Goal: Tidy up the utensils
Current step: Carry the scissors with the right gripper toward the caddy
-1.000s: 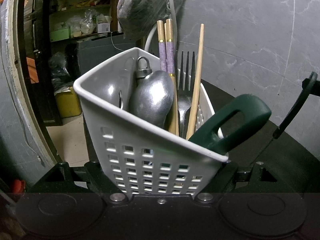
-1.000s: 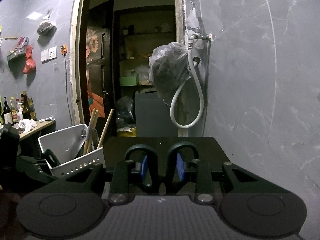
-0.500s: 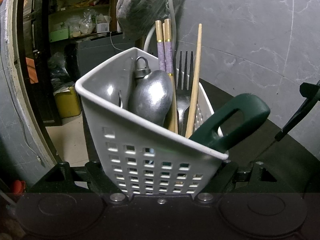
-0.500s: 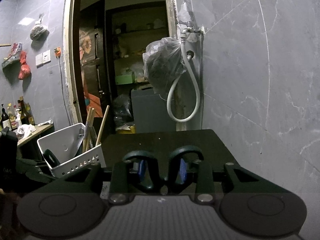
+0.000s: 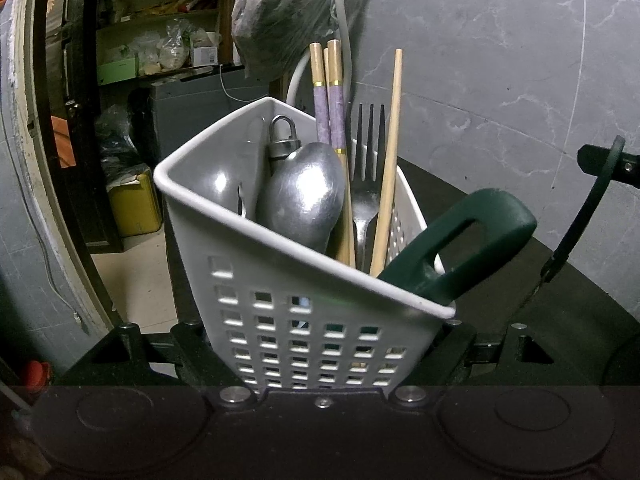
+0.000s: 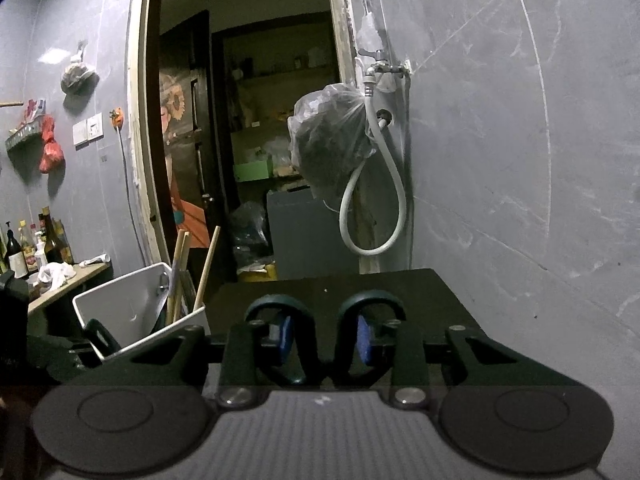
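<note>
Pinching the white basket (image 5: 304, 280) at its right corner (one finger inside, its mate hidden), the left fingers (image 5: 480, 232) hold it tilted mid-frame, utensils (image 5: 304, 196) standing inside. Level it first, I'd judge, before setting it on the desk (image 6: 360, 284). The right fingers (image 6: 276, 301), having just narrowed, are slightly apart and empty.

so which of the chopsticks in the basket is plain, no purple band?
The lone chopstick right of the fork: bare wood throughout. The others left of it carry purple bands.

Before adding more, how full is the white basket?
Fairly full: the basket holds a ladle, fork, chopsticks and a green handle, all poking above its rim.
</note>
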Motion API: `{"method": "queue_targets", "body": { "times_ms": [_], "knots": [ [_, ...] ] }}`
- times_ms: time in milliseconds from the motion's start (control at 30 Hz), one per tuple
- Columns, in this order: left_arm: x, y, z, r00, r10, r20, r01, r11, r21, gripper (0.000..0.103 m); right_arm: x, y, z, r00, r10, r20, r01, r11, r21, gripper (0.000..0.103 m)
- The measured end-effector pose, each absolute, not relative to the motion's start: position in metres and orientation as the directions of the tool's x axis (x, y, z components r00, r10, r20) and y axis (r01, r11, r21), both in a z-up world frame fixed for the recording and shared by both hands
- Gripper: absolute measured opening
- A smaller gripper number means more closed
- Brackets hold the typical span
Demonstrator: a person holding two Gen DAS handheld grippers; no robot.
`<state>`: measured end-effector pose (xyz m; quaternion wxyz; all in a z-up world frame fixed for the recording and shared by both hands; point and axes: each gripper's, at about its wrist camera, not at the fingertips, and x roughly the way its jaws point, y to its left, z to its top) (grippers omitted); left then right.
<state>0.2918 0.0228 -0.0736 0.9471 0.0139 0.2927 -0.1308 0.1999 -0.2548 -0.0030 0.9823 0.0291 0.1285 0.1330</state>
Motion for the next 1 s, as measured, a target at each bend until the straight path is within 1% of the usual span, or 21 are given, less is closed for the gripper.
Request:
{"method": "queue_targets", "body": {
  "times_ms": [600,1000],
  "knots": [
    [0.292,0.023,-0.072,0.796,-0.245,-0.553,0.255,0.965,-0.060,0.083,0.206,-0.244,0.012,0.938,0.281,-0.202,-0.274,0.960,0.062,0.034],
    [0.289,0.026,-0.072,0.801,-0.244,-0.547,0.244,0.967,-0.073,0.083,0.202,-0.226,0.070,0.928,0.359,-0.101,-0.362,0.932,-0.007,0.036]
  ]
}}
